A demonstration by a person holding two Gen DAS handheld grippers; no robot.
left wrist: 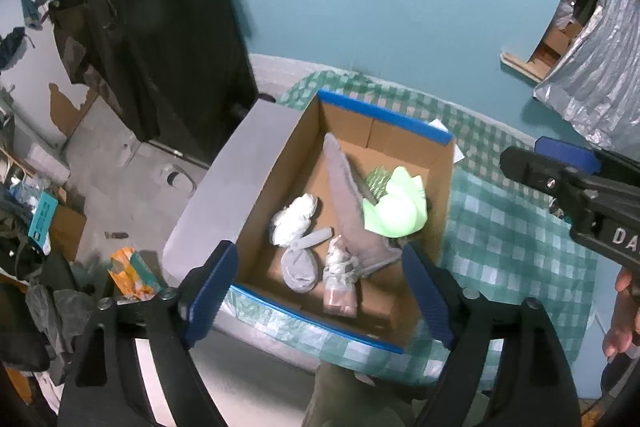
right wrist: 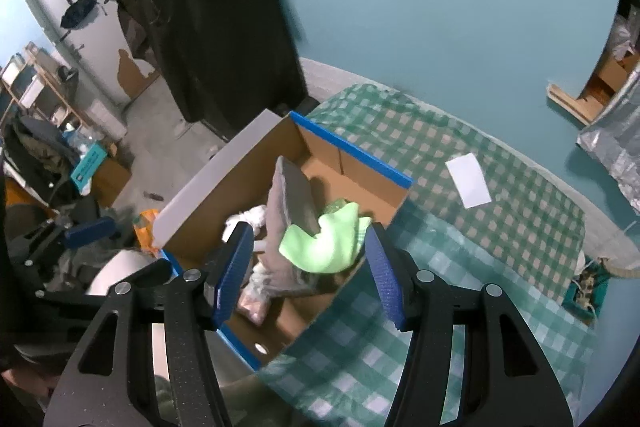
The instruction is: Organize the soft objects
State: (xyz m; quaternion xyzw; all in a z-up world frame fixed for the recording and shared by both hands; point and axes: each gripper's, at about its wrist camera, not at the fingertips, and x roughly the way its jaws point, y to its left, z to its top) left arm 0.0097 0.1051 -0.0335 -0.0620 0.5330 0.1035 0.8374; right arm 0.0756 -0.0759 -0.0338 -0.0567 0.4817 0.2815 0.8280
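An open cardboard box point(left wrist: 352, 125) with blue-edged flaps sits on a green checked cloth point(left wrist: 504, 235). Inside lie a light green cloth point(left wrist: 398, 205), a long grey soft piece point(left wrist: 346, 199), a white bundle point(left wrist: 294, 219), a grey sock point(left wrist: 298, 269) and a wrapped pinkish item point(left wrist: 340, 291). My left gripper point(left wrist: 320, 297) is open and empty above the box's near edge. My right gripper point(right wrist: 308, 273) is open and empty just above the green cloth point(right wrist: 324, 243), over the box point(right wrist: 352, 163). The right gripper also shows in the left wrist view point(left wrist: 568, 167).
A white paper point(right wrist: 469, 180) lies on the checked cloth to the right of the box. A dark cabinet draped with clothes point(right wrist: 216, 27) stands behind. The floor at left holds boxes, clothes and an orange packet point(left wrist: 130, 273). A silver sheet point(left wrist: 592, 75) hangs at right.
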